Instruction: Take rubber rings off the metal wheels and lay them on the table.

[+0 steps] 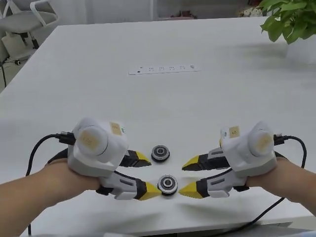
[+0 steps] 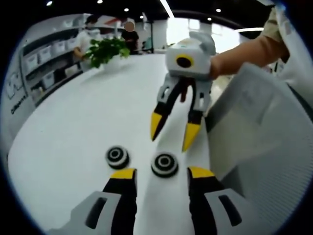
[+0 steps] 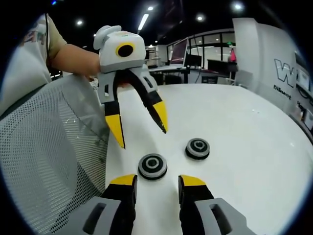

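The rubber rings (image 2: 154,166) are both on their metal wheels as dark outer bands, so none has been laid down yet. The near wheel (image 1: 167,184) lies flat on the table (image 1: 197,108) close to its front edge, and the far wheel (image 1: 160,153) lies just beside it at about 11 o'clock. The left gripper (image 1: 151,177) comes at the near wheel from 9 o'clock and the right gripper (image 1: 182,178) from 3 o'clock. Both have their yellow-tipped fingers spread and grip nothing. In each gripper view the near wheel sits just ahead of the gap between that gripper's own jaws. The mirrored approach looks deliberate — probably one gripper is to steady the metal hub while the other peels the ring off, since a loose wheel would otherwise slide on so smooth a surface. No tip appears to touch the wheel, though the lower left tip is very close. The table is plain white and wide, with a power strip (image 1: 164,69) lying at 12 o'clock and a leafy plant (image 1: 289,19) at 2 o'clock near the far corner. Beyond it at 10 o'clock stands a white chair (image 1: 24,19). The room seems to be an open office — shelves with bins (image 2: 44,58) on one side and desks with monitors (image 3: 195,58) on the other, under ceiling spotlights.
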